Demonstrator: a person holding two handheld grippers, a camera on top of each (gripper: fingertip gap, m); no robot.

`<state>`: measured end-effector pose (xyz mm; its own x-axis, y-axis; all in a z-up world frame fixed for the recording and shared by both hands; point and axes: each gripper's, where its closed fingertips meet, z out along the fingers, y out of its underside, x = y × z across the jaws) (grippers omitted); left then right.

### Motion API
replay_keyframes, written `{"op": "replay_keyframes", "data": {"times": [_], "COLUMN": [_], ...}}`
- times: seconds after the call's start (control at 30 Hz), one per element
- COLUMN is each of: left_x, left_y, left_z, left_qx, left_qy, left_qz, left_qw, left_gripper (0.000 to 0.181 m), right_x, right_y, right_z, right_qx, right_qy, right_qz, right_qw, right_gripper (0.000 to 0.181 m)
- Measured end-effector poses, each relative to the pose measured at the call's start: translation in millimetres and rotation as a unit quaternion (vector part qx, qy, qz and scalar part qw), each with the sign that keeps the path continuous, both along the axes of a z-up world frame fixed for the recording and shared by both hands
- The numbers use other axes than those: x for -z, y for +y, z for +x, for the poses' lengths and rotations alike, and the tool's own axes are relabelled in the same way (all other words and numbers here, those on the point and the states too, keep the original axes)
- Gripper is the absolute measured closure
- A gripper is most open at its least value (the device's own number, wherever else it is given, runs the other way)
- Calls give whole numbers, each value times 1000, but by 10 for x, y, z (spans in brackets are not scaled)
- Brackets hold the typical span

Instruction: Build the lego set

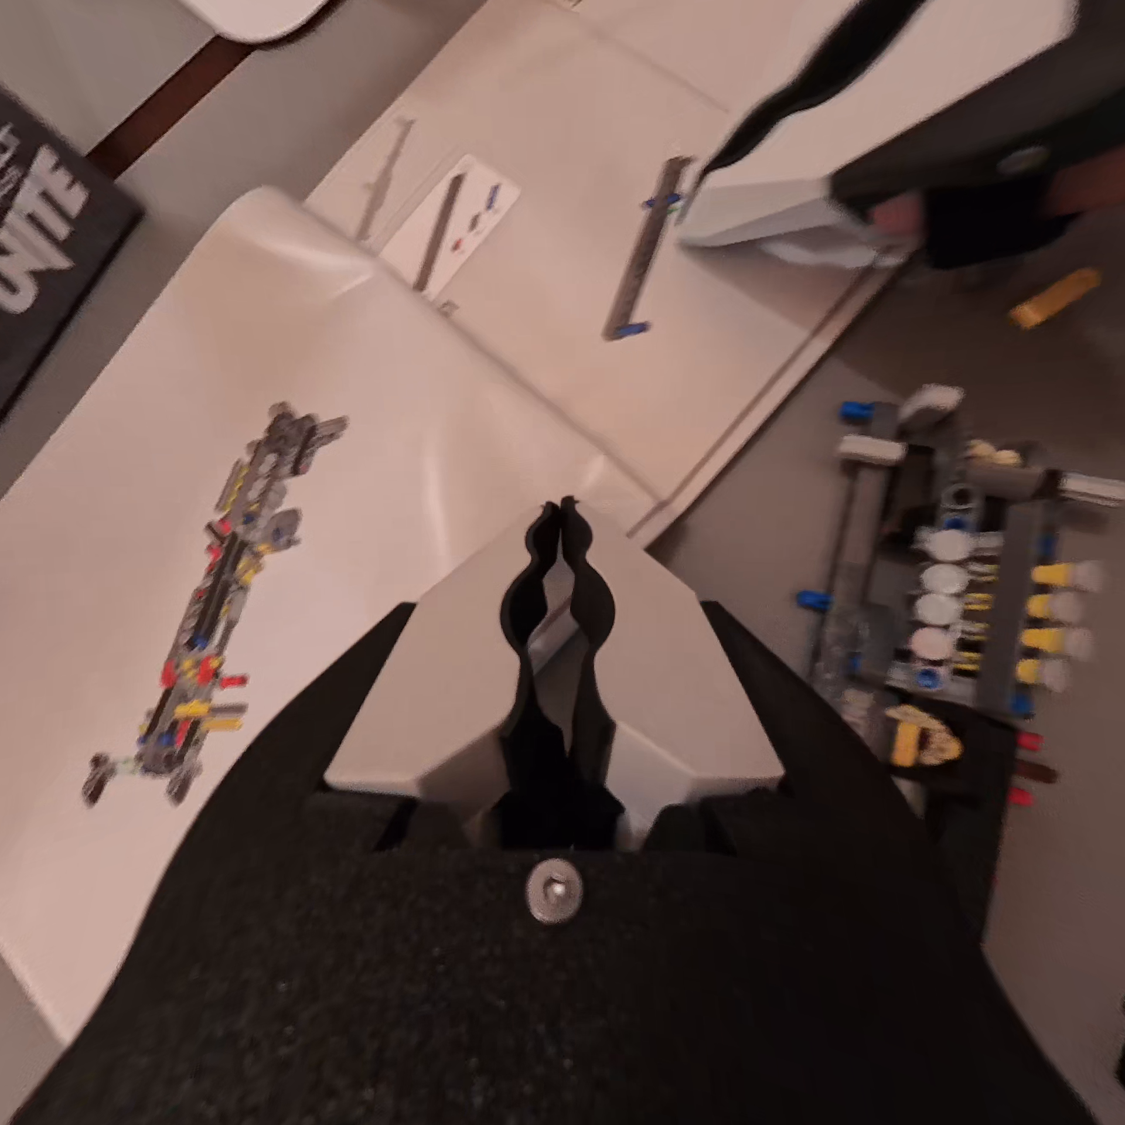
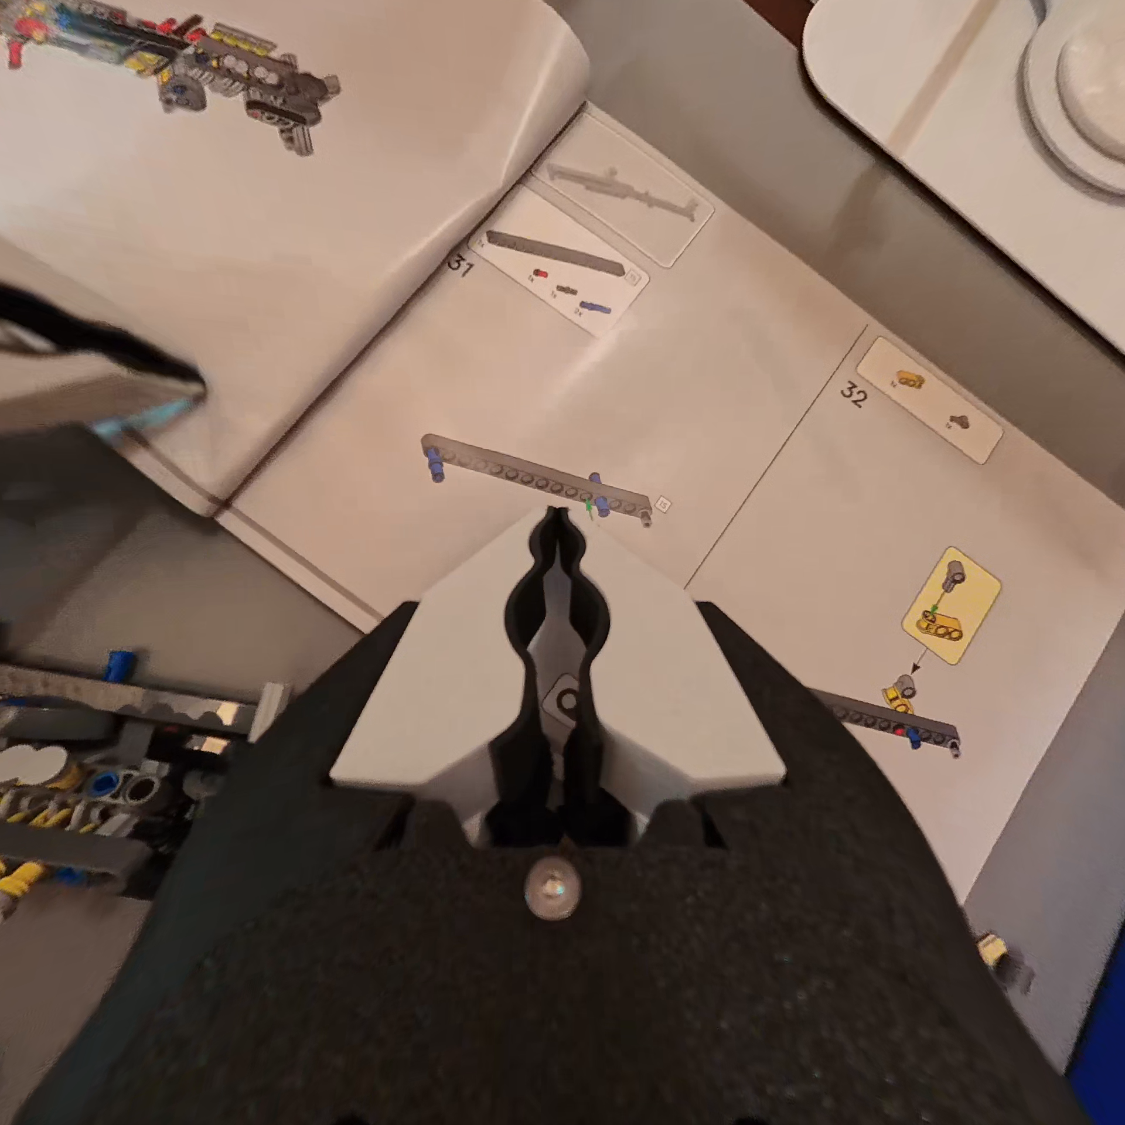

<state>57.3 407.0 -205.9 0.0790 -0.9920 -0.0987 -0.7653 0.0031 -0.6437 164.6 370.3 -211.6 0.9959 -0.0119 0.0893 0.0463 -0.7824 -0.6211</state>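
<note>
Left claw (image 1: 560, 505): black wavy fingers pressed together at the tips, nothing between them, hovering over the near edge of the open instruction booklet (image 1: 426, 377). Right claw (image 2: 557, 511): likewise closed tip to tip and empty, poised just near of a printed picture of a long grey beam with blue pins on the booklet's right page.

Open instruction booklet lying flat on the grey table (image 1: 761, 462), left page curling upward and bearing a coloured drawing of a long assembled model; right page divided into two numbered steps with small parts boxes.

Partly built lego assembly (image 1: 949, 584) resting on the table to the right of the booklet in the left wrist view, near the left claw: dark grey beams framing a row of white round pieces, yellow-and-white pieces along its right side, blue pins sticking out at the edges, red pins at its near end. Same assembly at the lower left in the right wrist view (image 2: 103, 773), blurred.

Loose yellow piece (image 1: 1053, 298) on the table, farther off, beyond the assembly. Small pale piece (image 2: 992, 949) on the table right of the right claw. Dark box with white lettering (image 1: 49, 255) at far left. White tray (image 2: 974, 103) with a round white object at far right.
</note>
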Motion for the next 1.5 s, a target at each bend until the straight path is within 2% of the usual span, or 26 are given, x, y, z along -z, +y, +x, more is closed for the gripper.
{"op": "replay_keyframes", "data": {"times": [0.1, 0.27, 0.43, 0.5, 0.57, 0.7, 0.77, 0.87, 1.2, 1.5], "left_x": [91, 101, 95, 62, -64, -514, -632, -635, -353, -471], "left_y": [143, 213, 194, 284, 620, 1621, 1840, 1846, 1705, 1739], "left_z": [-163, -338, -542, -623, -753, -1236, -1376, -1336, -1199, -1214], "left_qx": [-23, -37, -7, 1, -24, -153, -189, -188, -141, -151], "left_qy": [24, 40, 53, 37, 3, -83, -125, -154, -76, -99], "left_qz": [-15, -59, -115, -122, -92, 37, 45, 18, 81, 85], "left_qw": [999, 997, 992, 992, 995, 984, 973, 970, 984, 980], "left_gripper": [181, 181, 181, 181, 178, 171, 171, 171, 171, 172], "right_x": [1, 1, 0, 0, -1, 0, 0, -1, 0, -3], "right_y": [-19, -17, -16, -15, -15, -14, -15, -15, -13, -10], "right_z": [-8, -8, -8, -8, -8, -8, -8, -8, -8, -6], "right_qx": [0, 4, 8, 8, 10, 13, 14, 16, 16, 18], "right_qy": [16, 15, 17, 15, 12, 14, 14, 12, 16, 11], "right_qz": [6, 4, 13, 15, 14, 6, 7, 11, 18, 24], "right_qw": [1000, 1000, 1000, 1000, 1000, 1000, 1000, 1000, 1000, 999], "right_gripper": [181, 181, 181, 181, 181, 181, 181, 181, 181, 181]}}
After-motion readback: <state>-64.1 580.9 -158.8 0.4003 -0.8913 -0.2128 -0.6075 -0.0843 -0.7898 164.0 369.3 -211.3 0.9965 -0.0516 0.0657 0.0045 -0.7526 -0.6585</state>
